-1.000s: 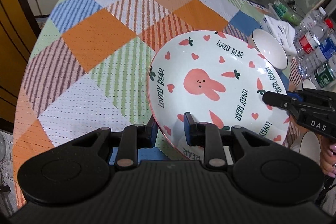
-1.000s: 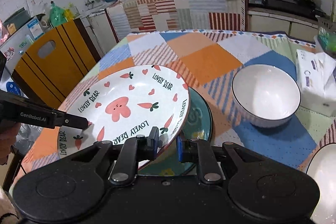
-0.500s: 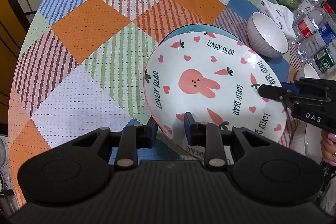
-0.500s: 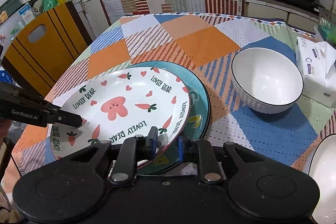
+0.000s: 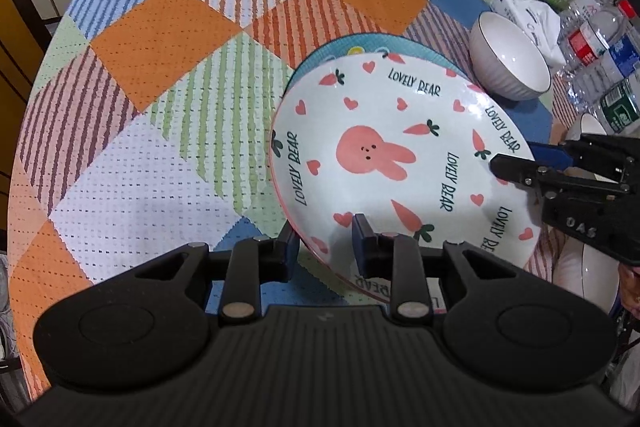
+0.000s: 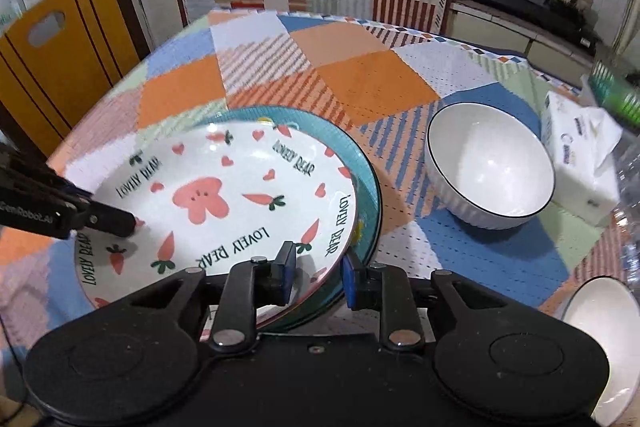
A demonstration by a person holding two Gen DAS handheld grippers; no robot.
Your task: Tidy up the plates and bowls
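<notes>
A white plate with a pink bunny and "LOVELY BEAR" lettering (image 5: 380, 155) (image 6: 224, 195) lies over a teal plate (image 5: 320, 53) (image 6: 362, 167) on the checked tablecloth, a little off-centre. My left gripper (image 5: 325, 247) is shut on the bunny plate's rim, one finger over it and one under. My right gripper (image 6: 319, 273) is at the opposite rim with its jaws opening. Both plates' edges pass between its fingers, and the pads look slack on them. In the left wrist view the right gripper (image 5: 504, 165) reaches in over the plate's right rim.
A white ribbed bowl (image 6: 490, 175) (image 5: 510, 67) stands to the right of the plates. A second white bowl (image 6: 600, 311) sits at the table's near right edge. A tissue pack (image 6: 576, 147) and water bottles (image 5: 600, 59) crowd the right side. An orange chair back (image 6: 52, 59) stands at the left.
The bunny plate has come down onto the teal plate. The right gripper's jaws have widened at the rim. The left gripper keeps its grip.
</notes>
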